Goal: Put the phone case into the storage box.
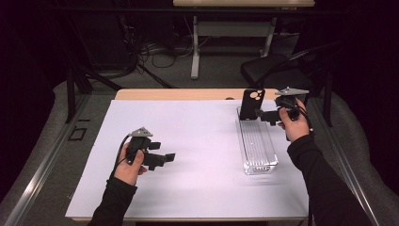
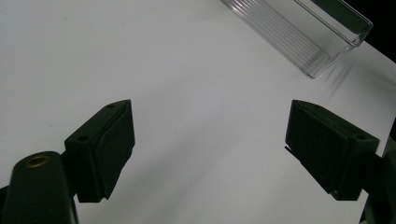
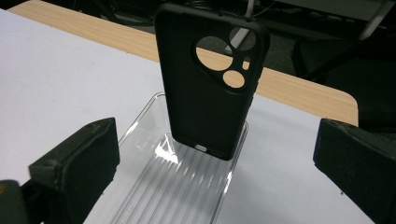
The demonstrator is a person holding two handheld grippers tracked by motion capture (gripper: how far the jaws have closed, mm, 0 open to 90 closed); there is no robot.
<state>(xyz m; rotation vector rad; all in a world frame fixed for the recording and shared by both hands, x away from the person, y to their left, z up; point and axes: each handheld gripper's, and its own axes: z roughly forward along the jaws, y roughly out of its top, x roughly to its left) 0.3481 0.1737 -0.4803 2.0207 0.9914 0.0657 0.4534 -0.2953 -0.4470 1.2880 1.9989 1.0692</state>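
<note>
A black phone case (image 1: 251, 104) (image 3: 205, 88) with round camera cut-outs stands upright on its bottom edge at the far end of a clear ribbed tray (image 1: 256, 146) (image 3: 177, 186). My right gripper (image 1: 260, 114) (image 3: 217, 140) is just beside it, on its right in the high view. It is open, with its jaws wide on either side of the case and its pads off it. My left gripper (image 1: 161, 151) (image 2: 210, 144) hovers over the white mat at the left, open, with nothing between its jaws. The tray's near end (image 2: 303, 32) shows ahead of it.
A white mat (image 1: 188, 155) covers most of the wooden table (image 1: 179, 94), whose bare far edge runs behind the tray. Past the table's far right corner stands a black chair (image 1: 268, 68). Another table's legs (image 1: 195, 47) and floor cables lie farther back.
</note>
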